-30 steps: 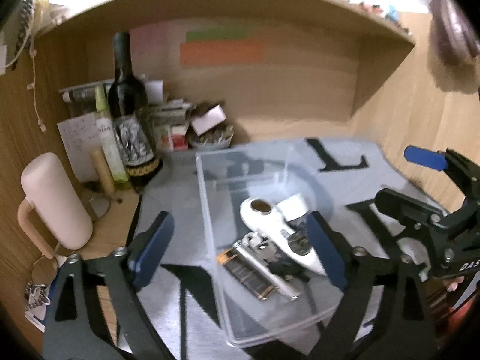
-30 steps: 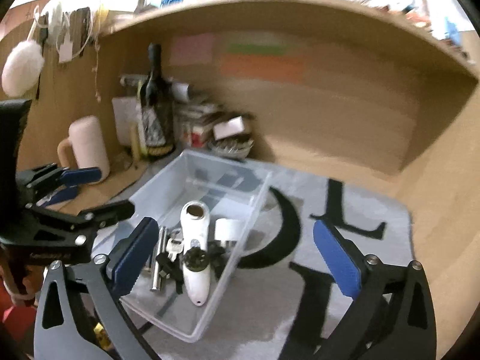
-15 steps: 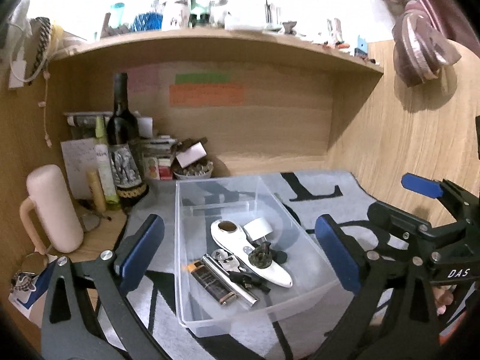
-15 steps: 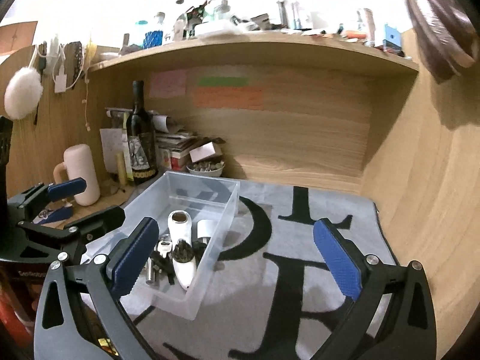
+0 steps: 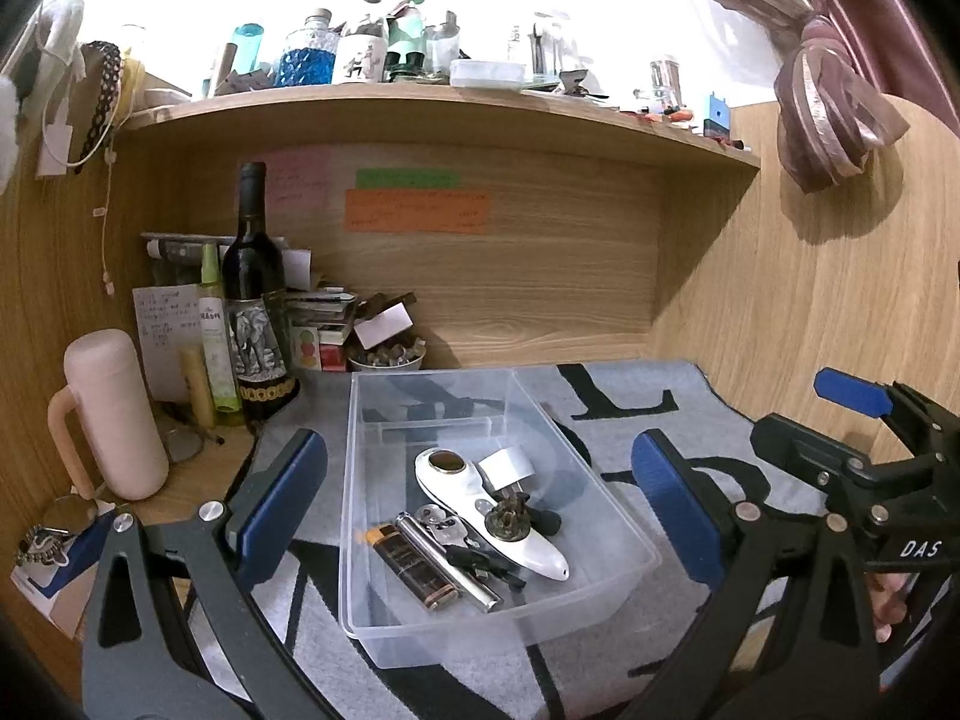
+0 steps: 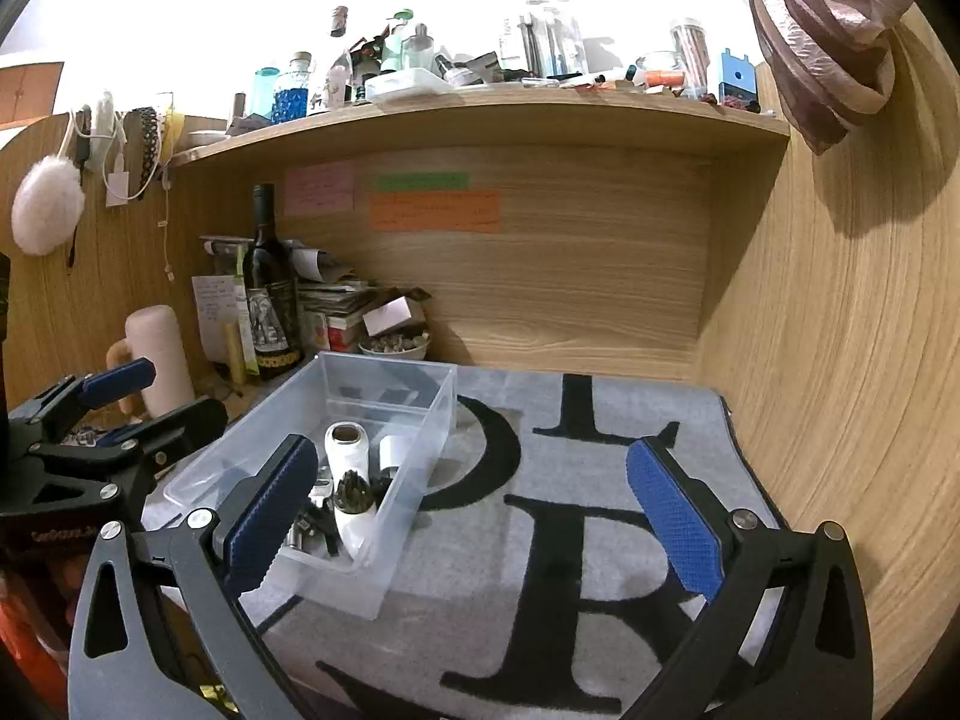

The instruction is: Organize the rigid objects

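Note:
A clear plastic bin (image 5: 612, 516) sits on a grey mat with black letters (image 6: 540, 540). It holds a white handheld device (image 5: 480, 510), a lighter (image 5: 414, 567), a metal tube (image 5: 450, 564), a white block (image 5: 507, 465) and small dark parts. My left gripper (image 5: 480, 498) is open and empty, held above and in front of the bin. My right gripper (image 6: 474, 510) is open and empty, to the right of the bin (image 6: 420, 420), over the mat. Each gripper shows in the other's view.
A wine bottle (image 5: 255, 300), a pink mug (image 5: 114, 414), a small bowl (image 5: 387, 357), papers and boxes crowd the back left corner. A wooden back wall and right side wall (image 6: 840, 360) enclose the desk. A cluttered shelf (image 5: 450, 96) runs overhead.
Both grippers have pulled back and up from the bin, so more of the shelf and desk shows. Both stay open and empty. The bin's contents have not moved.

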A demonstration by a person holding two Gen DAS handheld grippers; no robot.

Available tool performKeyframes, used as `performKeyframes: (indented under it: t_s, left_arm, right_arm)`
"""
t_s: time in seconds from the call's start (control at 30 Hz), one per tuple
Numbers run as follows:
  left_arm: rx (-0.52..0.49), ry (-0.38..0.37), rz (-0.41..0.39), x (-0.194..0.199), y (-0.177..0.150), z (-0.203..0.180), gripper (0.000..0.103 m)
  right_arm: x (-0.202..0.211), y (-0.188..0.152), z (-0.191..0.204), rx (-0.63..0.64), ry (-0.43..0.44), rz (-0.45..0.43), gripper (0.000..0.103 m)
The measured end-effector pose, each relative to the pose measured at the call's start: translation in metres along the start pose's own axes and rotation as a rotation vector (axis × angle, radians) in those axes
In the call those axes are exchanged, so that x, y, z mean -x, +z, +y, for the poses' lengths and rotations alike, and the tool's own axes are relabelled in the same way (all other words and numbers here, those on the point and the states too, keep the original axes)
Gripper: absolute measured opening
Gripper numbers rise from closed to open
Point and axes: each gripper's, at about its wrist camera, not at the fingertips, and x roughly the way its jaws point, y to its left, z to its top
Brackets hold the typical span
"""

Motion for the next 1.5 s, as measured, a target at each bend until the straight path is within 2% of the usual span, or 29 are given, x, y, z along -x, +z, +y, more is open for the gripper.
performKeyframes:
  t_s: [0.33, 1.5]
  left_arm:
    - [0.03, 0.013, -0.001, -0.0048, 0.0013, 0.0088, 0.103]
    - [0.007, 0.003, 0.005, -0.0071, 0.0003, 0.006, 0.103]
  right_arm:
    - [-0.0054, 0.0009, 0.002, 0.003, 0.003, 0.012, 0.103]
    - [-0.0084, 0.0003, 0.0018, -0.021, 0.005, 0.025, 0.103]
